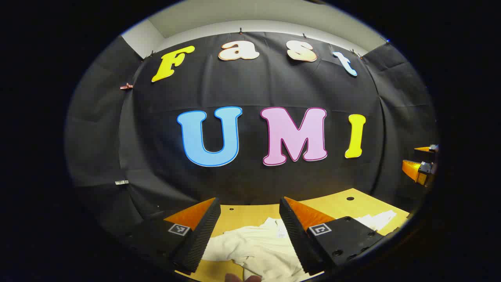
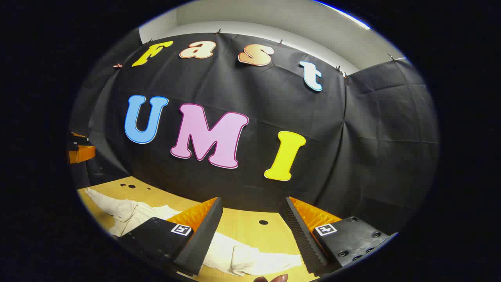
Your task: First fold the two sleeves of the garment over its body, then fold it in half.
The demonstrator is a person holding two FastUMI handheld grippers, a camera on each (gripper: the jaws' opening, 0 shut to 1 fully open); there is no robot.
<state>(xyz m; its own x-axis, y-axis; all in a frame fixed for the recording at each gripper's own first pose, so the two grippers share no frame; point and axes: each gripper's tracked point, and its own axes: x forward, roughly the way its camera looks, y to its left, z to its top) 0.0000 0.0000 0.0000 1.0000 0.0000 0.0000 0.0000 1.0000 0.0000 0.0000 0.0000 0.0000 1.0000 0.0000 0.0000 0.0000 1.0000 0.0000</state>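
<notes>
no fold begun: both sleeves look loose. left gripper [image 1: 249,231] and right gripper [image 2: 253,233], both spread, hang above the white garment [image 1: 254,246] on the table [image 1: 340,201]. next: lower toward 6 o'clock, pinch a sleeve.

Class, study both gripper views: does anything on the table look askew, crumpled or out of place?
Yes. The white garment lies rumpled on the wooden table rather than flat, with creases and one part bunched up. Both the left gripper and the right gripper hang open above it, holding nothing.

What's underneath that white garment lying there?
The white garment lies crumpled on a yellow wooden table with small dark holes. Whatever the cloth covers is hidden; both grippers hang open above it.
</notes>
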